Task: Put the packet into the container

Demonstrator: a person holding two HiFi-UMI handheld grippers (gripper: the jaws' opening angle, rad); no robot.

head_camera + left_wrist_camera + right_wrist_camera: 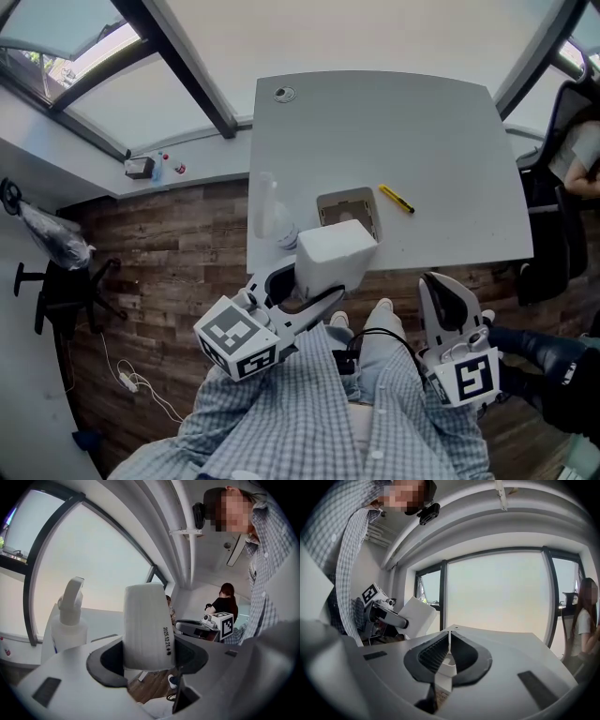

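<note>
Head view shows my left gripper [305, 286] with its jaws spread wide and clamped on the white soft-sided packet [333, 253], a date printed down its edge. I see the packet at the near edge of the pale grey table [422, 131], overlapping the near side of the shallow brownish square container [349, 204]. My right gripper [442, 292] sits off the table edge, jaws closed together on nothing.

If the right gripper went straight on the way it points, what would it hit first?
Probably the near edge of the table, ahead of the right gripper; height is unclear, so it might pass over.
</note>
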